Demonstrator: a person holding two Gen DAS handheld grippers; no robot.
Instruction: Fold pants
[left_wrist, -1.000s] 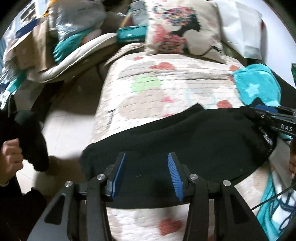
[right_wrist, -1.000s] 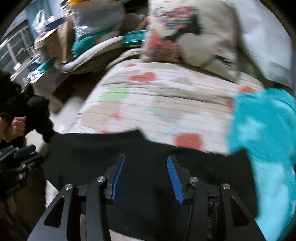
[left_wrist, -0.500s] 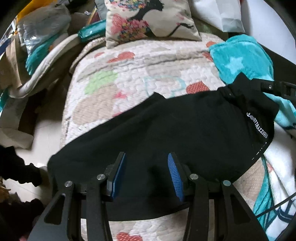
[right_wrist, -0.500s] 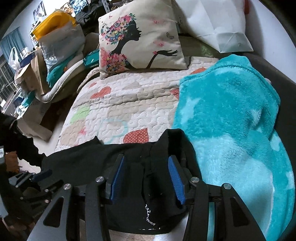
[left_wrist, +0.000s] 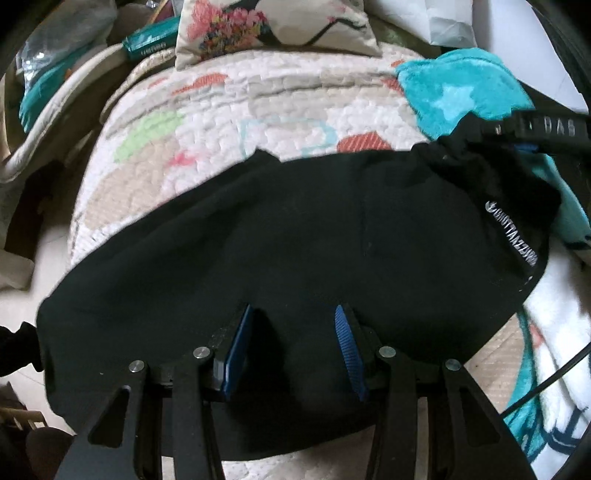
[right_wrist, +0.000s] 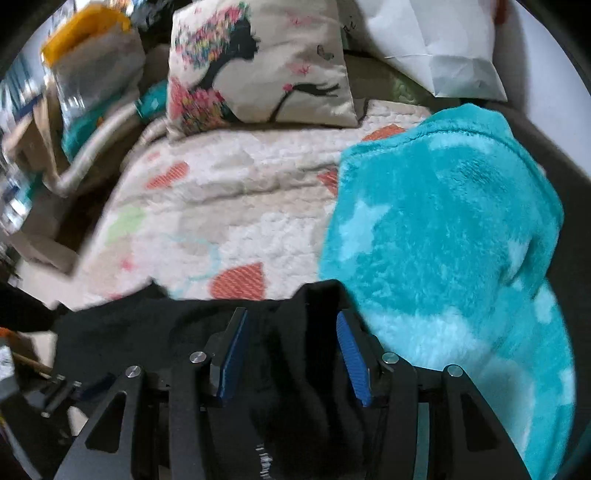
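The black pants (left_wrist: 295, 236) lie spread across the near end of a quilted bed cover (left_wrist: 236, 110), with white lettering at the right end. My left gripper (left_wrist: 293, 317) is open over the pants' near edge, cloth between its blue pads. My right gripper (right_wrist: 290, 321) is open with the bunched waistband end of the pants (right_wrist: 295, 362) between its fingers. The right gripper also shows in the left wrist view (left_wrist: 532, 129) at the pants' far right corner.
A teal star blanket (right_wrist: 443, 236) lies to the right, touching the pants. A floral pillow (right_wrist: 258, 62) and a white bag (right_wrist: 436, 44) stand at the bed's far end. Boxes, bags and a cushion (left_wrist: 55, 110) crowd the floor to the left.
Both views have tilted down and closed in on the pants. The right gripper stays at the waistband corner by the teal blanket. Jaws stay open.
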